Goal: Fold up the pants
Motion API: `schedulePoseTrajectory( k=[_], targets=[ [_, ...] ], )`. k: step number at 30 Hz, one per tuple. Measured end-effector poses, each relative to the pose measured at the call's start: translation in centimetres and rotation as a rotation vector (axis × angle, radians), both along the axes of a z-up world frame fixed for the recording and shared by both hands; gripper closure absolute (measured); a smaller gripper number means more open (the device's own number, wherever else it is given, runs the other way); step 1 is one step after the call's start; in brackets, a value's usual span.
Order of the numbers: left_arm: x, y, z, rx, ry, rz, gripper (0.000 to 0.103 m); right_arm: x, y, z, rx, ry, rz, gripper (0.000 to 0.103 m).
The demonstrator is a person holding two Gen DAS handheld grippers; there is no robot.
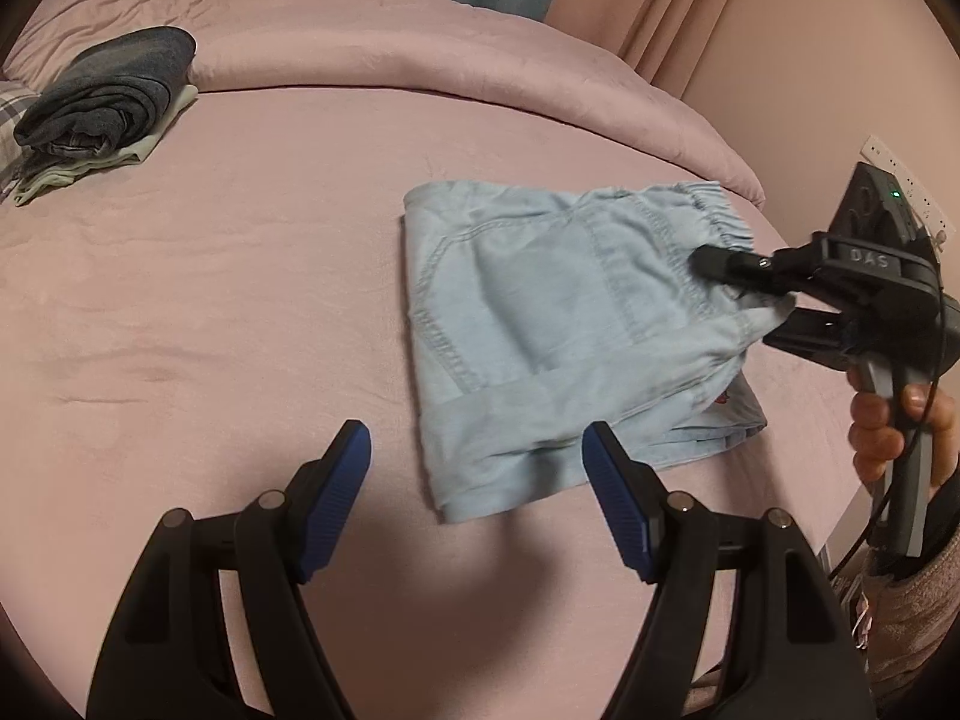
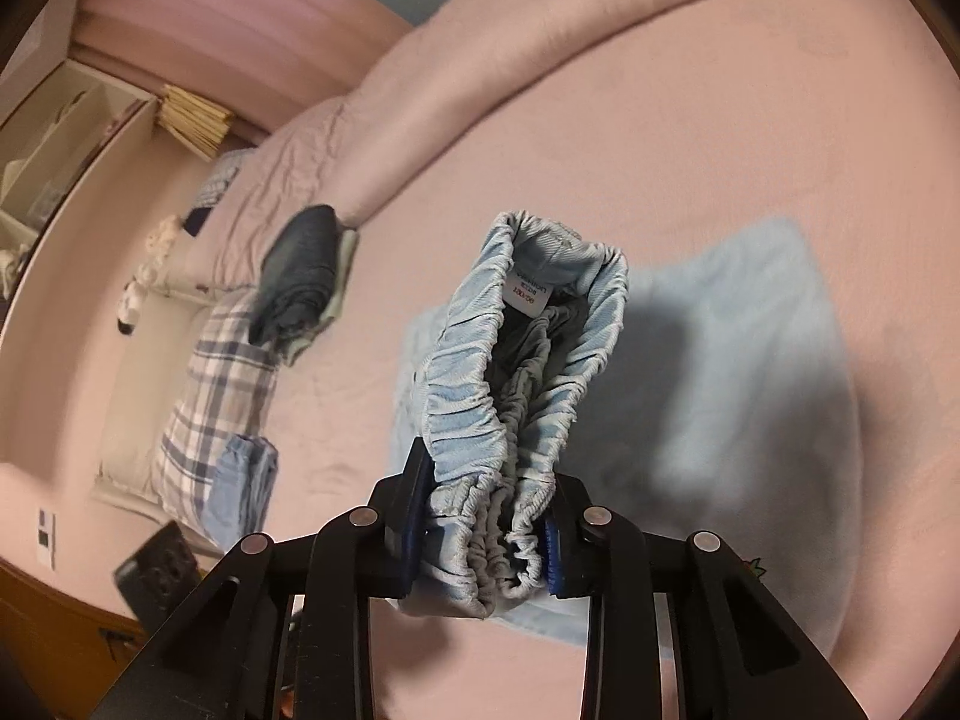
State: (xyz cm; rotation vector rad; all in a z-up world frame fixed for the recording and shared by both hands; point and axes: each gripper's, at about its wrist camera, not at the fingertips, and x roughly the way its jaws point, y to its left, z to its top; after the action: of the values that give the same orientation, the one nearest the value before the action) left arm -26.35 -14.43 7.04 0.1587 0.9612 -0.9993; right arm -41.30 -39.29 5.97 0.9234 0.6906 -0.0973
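Light blue pants (image 1: pixel 540 324) lie folded on the pink bed (image 1: pixel 240 276), right of centre in the left wrist view. My left gripper (image 1: pixel 477 450) is open and empty, just above the bed at the near edge of the pants. My right gripper (image 1: pixel 720 270) is shut on the pants' elastic waistband and lifts it a little. In the right wrist view the bunched waistband (image 2: pixel 522 390) stands up between the pads of my right gripper (image 2: pixel 486 522), with a white size label showing. The rest of the pants (image 2: pixel 750 360) lie flat beyond.
A stack of folded dark and pale clothes (image 1: pixel 108 102) sits at the far left of the bed; it also shows in the right wrist view (image 2: pixel 300 270). A plaid pillow (image 2: pixel 216 396) and a rolled pink duvet (image 1: pixel 420 42) lie along the far edge. Curtains hang behind.
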Motion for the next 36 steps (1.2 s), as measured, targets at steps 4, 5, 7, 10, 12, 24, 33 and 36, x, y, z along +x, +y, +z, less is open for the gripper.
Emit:
schedulePoseTrajectory(
  k=[4, 5, 7, 10, 12, 24, 33, 36],
  targets=[
    [0.6, -0.2, -0.2, 0.000, 0.010, -0.005, 0.030, -1.2, -1.1, 0.2, -0.009, -0.007, -0.025, 0.071],
    [0.7, -0.3, -0.3, 0.002, 0.011, -0.004, 0.030, -1.5, -1.3, 0.1, -0.009, -0.006, -0.036, 0.072],
    [0.9, -0.4, -0.3, 0.003, 0.013, -0.004, 0.030, -2.4, -2.2, 0.0, 0.002, -0.010, -0.058, 0.072],
    [1.1, -0.6, -0.4, 0.005, 0.019, -0.002, 0.030, -3.7, -3.4, -0.3, 0.003, -0.005, -0.094, 0.072],
    [1.1, -0.9, -0.5, 0.010, 0.021, -0.001, 0.030, -4.4, -4.0, -0.7, 0.011, 0.004, -0.117, 0.072],
    [2.3, -2.8, 0.2, 0.044, -0.004, 0.012, 0.030, -1.8, -4.0, -2.4, 0.158, -0.102, -0.022, 0.072],
    [3.1, -5.2, 1.1, 0.063, -0.039, 0.005, 0.029, -1.7, -5.1, -6.0, 0.090, 0.083, -0.055, 0.072],
    [3.5, -7.4, 0.9, 0.071, -0.033, -0.024, 0.029, -2.1, -5.1, -6.3, 0.094, 0.099, -0.064, 0.069]
  ],
)
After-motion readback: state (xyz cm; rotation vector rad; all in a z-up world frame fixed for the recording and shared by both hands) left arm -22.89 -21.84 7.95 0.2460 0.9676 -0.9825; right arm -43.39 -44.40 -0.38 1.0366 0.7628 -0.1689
